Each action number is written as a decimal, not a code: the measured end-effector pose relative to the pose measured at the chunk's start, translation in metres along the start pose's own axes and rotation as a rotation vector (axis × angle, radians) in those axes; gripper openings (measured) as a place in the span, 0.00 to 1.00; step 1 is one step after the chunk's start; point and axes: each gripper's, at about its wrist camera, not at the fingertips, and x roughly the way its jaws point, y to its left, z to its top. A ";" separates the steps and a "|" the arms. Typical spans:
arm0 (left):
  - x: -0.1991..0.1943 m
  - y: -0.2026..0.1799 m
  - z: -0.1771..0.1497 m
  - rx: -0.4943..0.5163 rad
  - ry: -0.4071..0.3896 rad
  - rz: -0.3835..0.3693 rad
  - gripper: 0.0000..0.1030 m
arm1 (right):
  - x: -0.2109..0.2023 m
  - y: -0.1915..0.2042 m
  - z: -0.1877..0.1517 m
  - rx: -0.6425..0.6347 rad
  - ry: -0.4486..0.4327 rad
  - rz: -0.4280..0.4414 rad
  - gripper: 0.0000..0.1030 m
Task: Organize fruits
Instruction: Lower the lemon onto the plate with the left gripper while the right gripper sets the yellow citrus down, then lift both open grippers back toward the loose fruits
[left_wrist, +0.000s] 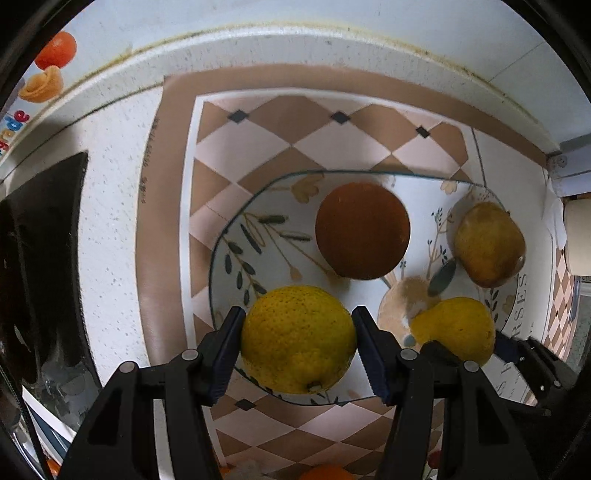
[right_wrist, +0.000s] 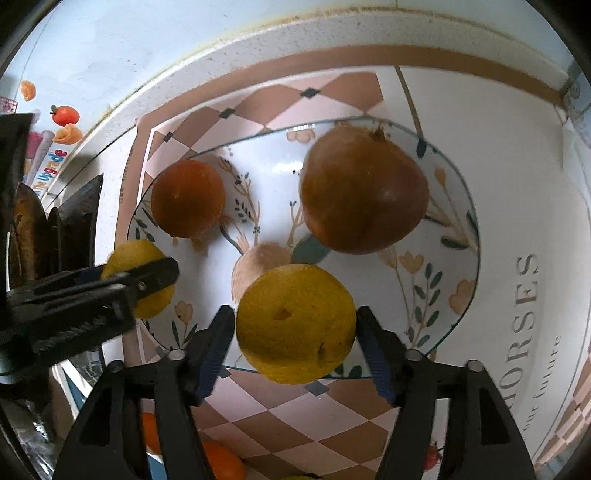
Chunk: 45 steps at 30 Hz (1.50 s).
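1. The left fingers pointed straight down and were closed on the left yellow fruit, one pad pressed to each flank. The opening was moderate, filled by the fruit.
2. That fruit sat square between the pads, over the near left corner of the plate, its stem end turned toward the camera. It was nearly round, so no long axis mattered. What counted was that part of it overhung the rim, so letting go there probably risked a roll onto the mat.
3. Farther in on the plate lay the orange, well apart from the held fruit, with bare glass between them. I judged that the safer spot.
4. The right yellow fruit rested at the plate's near edge, right of the left one and near the brown fruit.
5. The right fingers pointed steeply down and straddled that fruit, standing wide. The pads seemed just off the peel, gripping nothing, so a straight lift looked clear.
6. Each hand was nearest its own fruit. The mat lay on the table.
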 end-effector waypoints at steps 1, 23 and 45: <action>0.004 0.000 0.001 0.001 0.002 0.000 0.55 | -0.003 0.001 0.001 -0.005 -0.005 -0.004 0.79; -0.079 0.000 -0.072 -0.030 -0.232 0.084 0.83 | -0.084 -0.018 -0.041 -0.020 -0.128 -0.147 0.91; -0.196 -0.016 -0.177 0.013 -0.486 0.092 0.83 | -0.226 0.022 -0.147 -0.123 -0.396 -0.151 0.91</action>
